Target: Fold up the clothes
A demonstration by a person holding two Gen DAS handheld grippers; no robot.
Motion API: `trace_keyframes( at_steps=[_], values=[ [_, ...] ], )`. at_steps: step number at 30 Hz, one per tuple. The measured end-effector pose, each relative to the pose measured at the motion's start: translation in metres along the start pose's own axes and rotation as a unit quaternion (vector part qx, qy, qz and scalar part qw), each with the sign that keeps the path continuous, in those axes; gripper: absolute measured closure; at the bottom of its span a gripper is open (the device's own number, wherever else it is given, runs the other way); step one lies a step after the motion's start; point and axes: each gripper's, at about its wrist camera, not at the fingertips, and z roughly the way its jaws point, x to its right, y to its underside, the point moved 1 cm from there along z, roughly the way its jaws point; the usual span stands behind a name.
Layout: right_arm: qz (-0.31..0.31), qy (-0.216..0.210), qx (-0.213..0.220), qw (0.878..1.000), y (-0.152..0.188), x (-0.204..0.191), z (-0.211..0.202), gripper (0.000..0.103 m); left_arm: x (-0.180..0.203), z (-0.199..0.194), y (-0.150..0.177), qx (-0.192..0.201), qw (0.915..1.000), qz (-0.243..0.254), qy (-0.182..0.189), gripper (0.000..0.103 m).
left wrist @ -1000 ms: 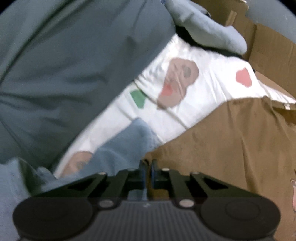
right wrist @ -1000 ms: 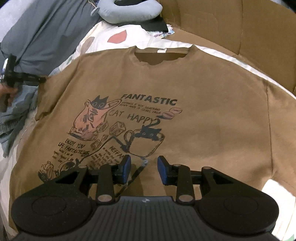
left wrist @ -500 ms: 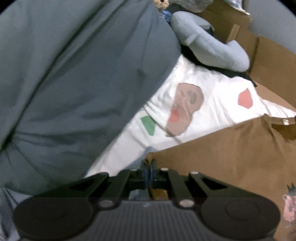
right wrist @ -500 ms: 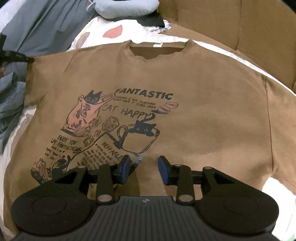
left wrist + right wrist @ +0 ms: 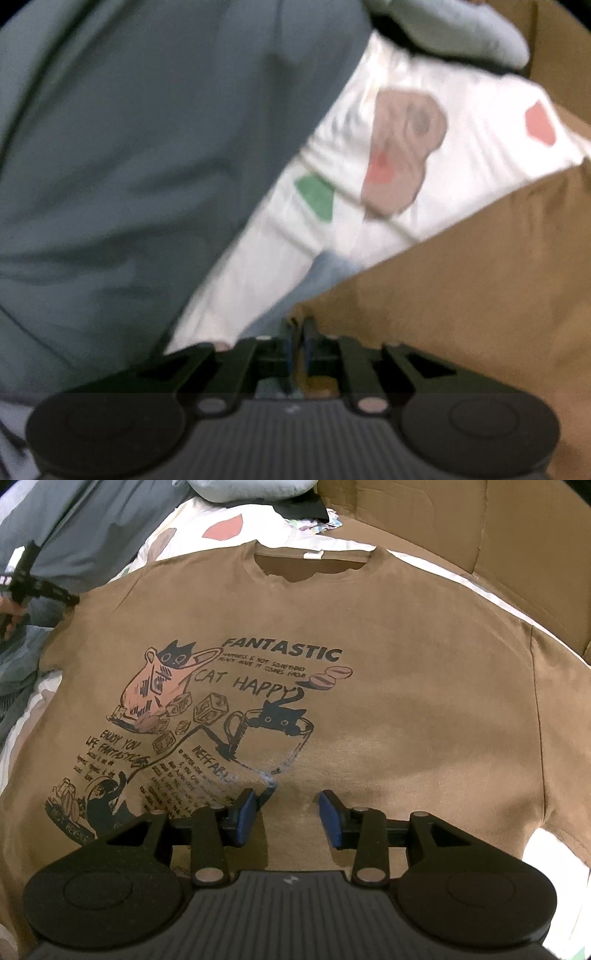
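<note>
Since the earlier frame the sleeve edge of the brown T-shirt (image 5: 369, 686) has been drawn outward by the left claw (image 5: 297, 332), now parting around it, while the right claw (image 5: 285, 812) is being spread, empty, above the hem at lower centre; the shirt lies flat on the bed (image 5: 177, 528) with no fold made.

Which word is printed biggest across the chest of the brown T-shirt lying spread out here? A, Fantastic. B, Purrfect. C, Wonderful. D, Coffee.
A: the brown T-shirt carries FANTASTIC in bold dark capitals above the cat drawings, as the right wrist view shows.
</note>
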Motion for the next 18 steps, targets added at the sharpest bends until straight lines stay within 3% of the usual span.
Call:
trace_keyframes(
  at_steps=[2, 4, 9, 12, 16, 18],
  values=[
    [0.002, -0.003, -0.001, 1.0, 0.0, 0.0, 0.0, 0.055, 0.005, 0.001, 0.002, 0.007, 0.9999, 0.012, 0.005, 0.068],
    [0.003, -0.007, 0.003, 1.0, -0.002, 0.0, -0.002, 0.054, 0.008, -0.01, 0.0, 0.032, 0.9995, 0.009, 0.001, 0.057],
    [0.005, -0.001, 0.02, 1.0, -0.009, -0.001, -0.006, 0.045, 0.021, -0.041, -0.018, 0.09, 0.9956, 0.0, 0.025, 0.056],
    [0.008, 0.006, 0.03, 0.999, -0.015, -0.001, -0.006, 0.045, 0.038, -0.054, -0.026, 0.114, 0.992, 0.012, 0.053, 0.058],
    [0.01, 0.019, 0.047, 0.999, -0.024, 0.0, -0.004, 0.045, 0.07, -0.061, -0.035, 0.129, 0.9844, 0.023, 0.117, 0.088],
    [0.016, 0.03, 0.054, 0.998, -0.031, 0.003, -0.002, 0.045, 0.086, -0.06, -0.038, 0.132, 0.9802, 0.033, 0.144, 0.094]
  ],
)
